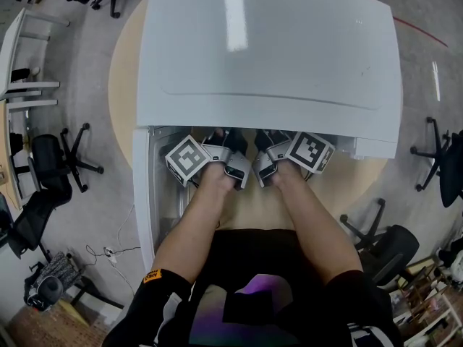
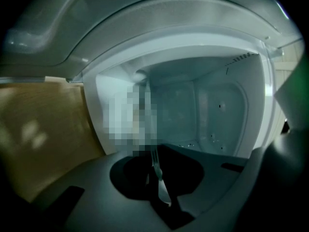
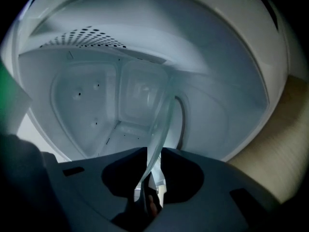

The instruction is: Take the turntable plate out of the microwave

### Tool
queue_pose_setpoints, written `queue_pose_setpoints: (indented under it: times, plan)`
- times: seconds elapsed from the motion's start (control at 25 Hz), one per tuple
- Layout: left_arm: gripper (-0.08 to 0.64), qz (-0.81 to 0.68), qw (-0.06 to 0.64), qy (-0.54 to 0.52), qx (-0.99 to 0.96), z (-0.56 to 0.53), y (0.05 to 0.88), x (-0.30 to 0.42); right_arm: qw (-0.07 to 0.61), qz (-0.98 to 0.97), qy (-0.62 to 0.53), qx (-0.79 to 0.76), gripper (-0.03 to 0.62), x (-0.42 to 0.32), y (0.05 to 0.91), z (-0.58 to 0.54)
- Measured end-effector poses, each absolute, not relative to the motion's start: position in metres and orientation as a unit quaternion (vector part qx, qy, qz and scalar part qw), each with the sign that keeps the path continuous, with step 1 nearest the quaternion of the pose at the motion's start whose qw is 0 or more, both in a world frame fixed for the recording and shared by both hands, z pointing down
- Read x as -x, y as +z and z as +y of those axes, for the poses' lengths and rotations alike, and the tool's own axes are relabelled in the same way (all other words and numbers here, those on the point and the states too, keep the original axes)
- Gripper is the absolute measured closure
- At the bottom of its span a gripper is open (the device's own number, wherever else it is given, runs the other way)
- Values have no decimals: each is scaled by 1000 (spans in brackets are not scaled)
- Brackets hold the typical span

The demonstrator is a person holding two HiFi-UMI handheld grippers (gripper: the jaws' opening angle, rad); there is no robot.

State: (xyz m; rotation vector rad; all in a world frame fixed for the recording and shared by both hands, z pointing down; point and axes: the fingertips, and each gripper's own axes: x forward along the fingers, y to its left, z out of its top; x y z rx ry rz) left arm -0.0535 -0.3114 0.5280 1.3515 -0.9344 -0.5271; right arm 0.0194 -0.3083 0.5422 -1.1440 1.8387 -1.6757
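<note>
Left gripper (image 2: 157,161): reaching into the microwave (image 1: 268,42), fingers (image 2: 87,197) pinching the plate's (image 3: 163,120) thin glass edge.
Right gripper (image 3: 153,152): right beside the left one, fingers nipped on the same rim.
Plate: inside the cavity, seen edge-on between both pairs of fingers.
Microwave: white, sitting on the round wooden surface (image 1: 123,63).
Door (image 1: 143,194): swung open on the left.
</note>
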Motion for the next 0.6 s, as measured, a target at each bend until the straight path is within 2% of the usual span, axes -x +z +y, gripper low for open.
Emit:
queue_pose_setpoints:
  times: [0.32,0.48,0.6]
  plan:
    - [477,-384,649,-242,-611,-308,514,45,199,654,-599,417,522,-17,548,-312]
    - [477,-373,648,-252,-615,-308,505,42,244,648,-596,407,522,-16,532,-313]
    - [476,-370,648,-257,-615,-305,501,41,253,650,-593,403,522,-14,521,-312]
